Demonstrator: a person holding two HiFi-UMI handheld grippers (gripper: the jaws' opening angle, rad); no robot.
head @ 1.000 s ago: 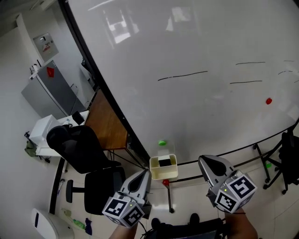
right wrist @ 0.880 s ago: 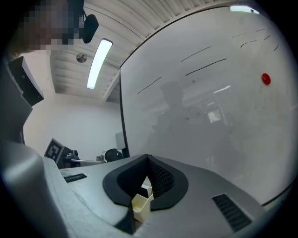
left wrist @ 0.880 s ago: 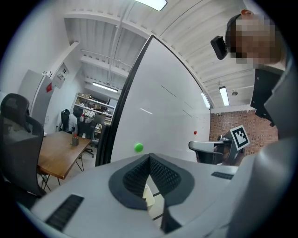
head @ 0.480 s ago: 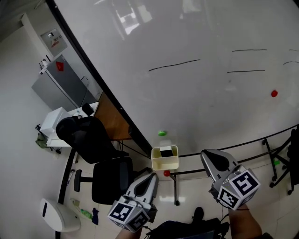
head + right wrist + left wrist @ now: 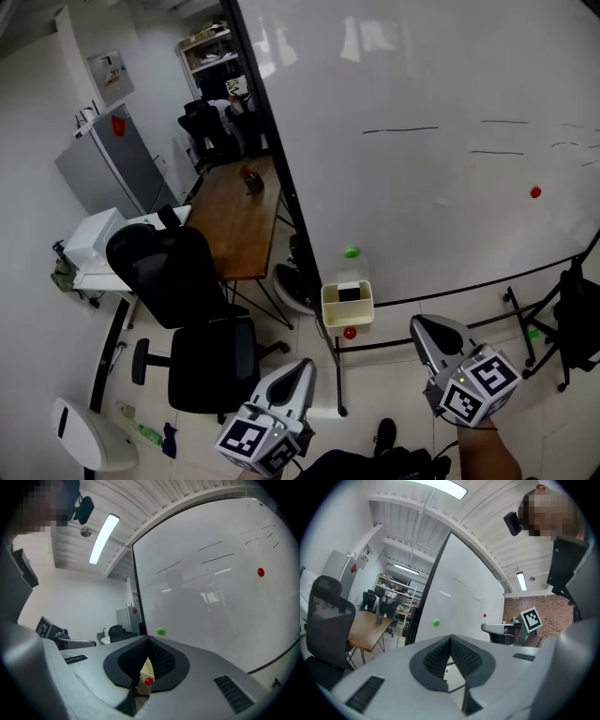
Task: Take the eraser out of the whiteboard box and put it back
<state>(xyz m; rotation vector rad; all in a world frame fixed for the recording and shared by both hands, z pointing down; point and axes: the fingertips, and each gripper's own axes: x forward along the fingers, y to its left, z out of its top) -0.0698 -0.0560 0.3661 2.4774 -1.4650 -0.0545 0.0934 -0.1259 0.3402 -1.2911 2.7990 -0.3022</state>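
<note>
Head view: steeply down, well back from the whiteboard box (image 5: pixel 347 315). Gripper views: level along own jaws toward the whiteboard (image 5: pixel 450 112). Shared by all three: the green magnet (image 5: pixel 352 252).

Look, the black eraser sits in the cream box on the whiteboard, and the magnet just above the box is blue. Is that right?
Not quite. The magnet just above the cream box is green, not blue, as the head view shows. The rest holds: the black eraser sits in that box on the whiteboard.
</note>
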